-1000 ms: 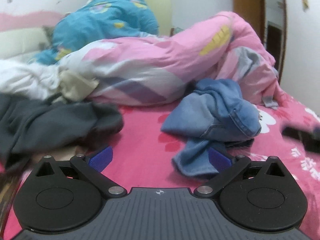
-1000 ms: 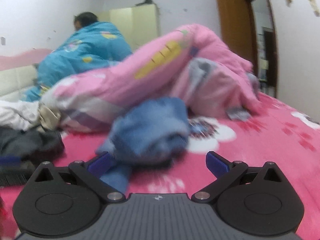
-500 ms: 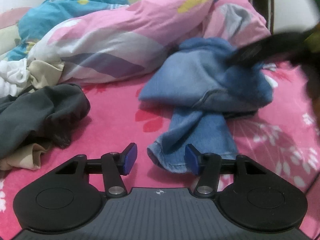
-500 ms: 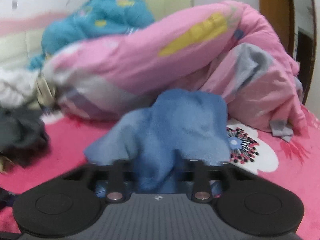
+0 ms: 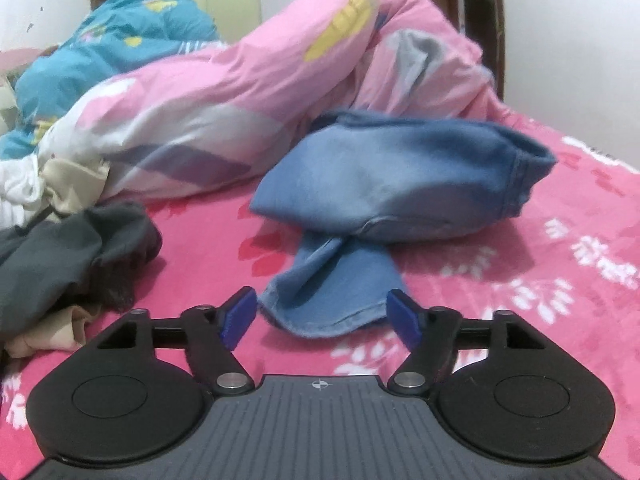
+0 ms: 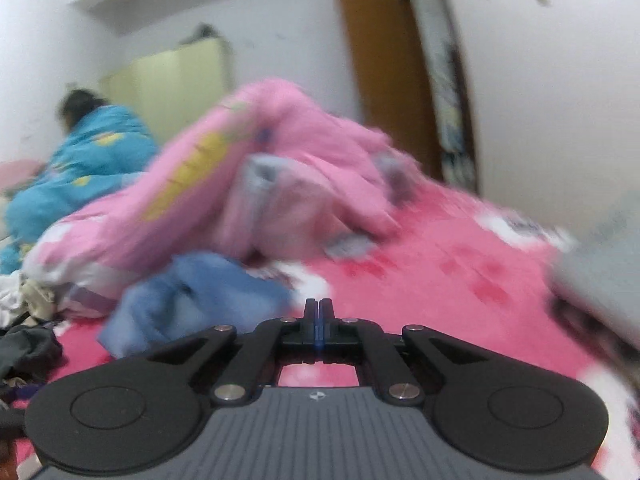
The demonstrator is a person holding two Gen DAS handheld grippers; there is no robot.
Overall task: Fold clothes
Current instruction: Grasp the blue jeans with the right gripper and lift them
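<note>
Blue jeans (image 5: 384, 184) lie crumpled on the pink flowered bedsheet (image 5: 520, 280), one leg hem reaching toward me. My left gripper (image 5: 322, 316) is open, its blue pads (image 5: 239, 312) either side of the hem, just short of it. In the blurred right wrist view the jeans (image 6: 192, 300) lie to the left. My right gripper (image 6: 319, 312) is shut with nothing between the fingers, apart from the jeans.
A pink quilt (image 5: 280, 92) is heaped behind the jeans. A dark grey garment (image 5: 68, 252) and white and beige clothes (image 5: 36, 188) lie at the left. A person in a blue jacket (image 5: 112, 52) sits at the back. A wooden door (image 6: 384, 92) stands behind.
My right gripper let go of the jeans, pulled away to the right and now stands shut and empty. My left gripper opened wider around the leg hem. The jeans flattened out.
</note>
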